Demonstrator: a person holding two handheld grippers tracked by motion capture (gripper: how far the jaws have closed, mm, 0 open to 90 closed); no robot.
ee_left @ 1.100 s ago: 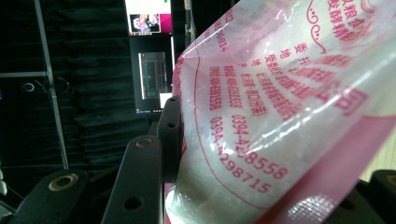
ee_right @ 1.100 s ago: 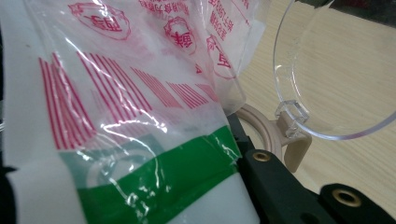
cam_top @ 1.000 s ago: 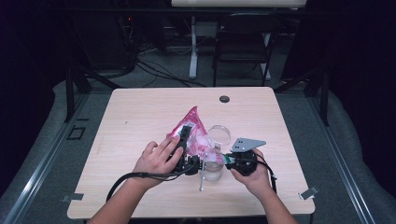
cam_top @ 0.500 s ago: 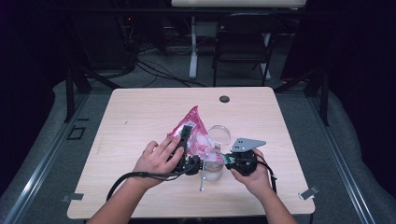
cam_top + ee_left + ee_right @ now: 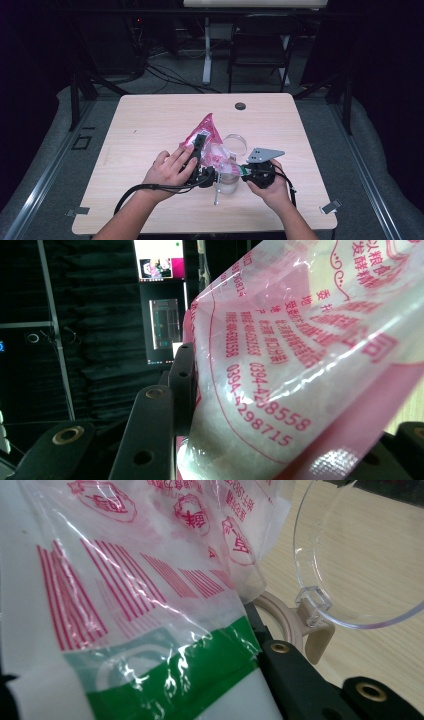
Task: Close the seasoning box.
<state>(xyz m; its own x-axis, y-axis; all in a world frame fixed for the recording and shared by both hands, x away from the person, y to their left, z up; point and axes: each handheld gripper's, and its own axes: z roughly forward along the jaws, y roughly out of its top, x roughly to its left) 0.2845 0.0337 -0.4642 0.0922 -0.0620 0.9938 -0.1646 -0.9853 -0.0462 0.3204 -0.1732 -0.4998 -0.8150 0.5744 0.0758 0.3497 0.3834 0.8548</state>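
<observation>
Pink bag [image 5: 207, 137] over the clear jar [image 5: 227, 170] — pouring.
Both tongs, left [image 5: 200, 150] and right [image 5: 243, 171], clamp the bag — tilt slowly, mouth over the jar.

A small dark disc [image 5: 240, 106] near the table's [image 5: 150, 125] far edge (beyond it, a folding chair [image 5: 260, 47]).

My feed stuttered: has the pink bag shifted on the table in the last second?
No. The pink bag has the same tip position relative to the black disc near the table's far edge, held in both claws.
</observation>
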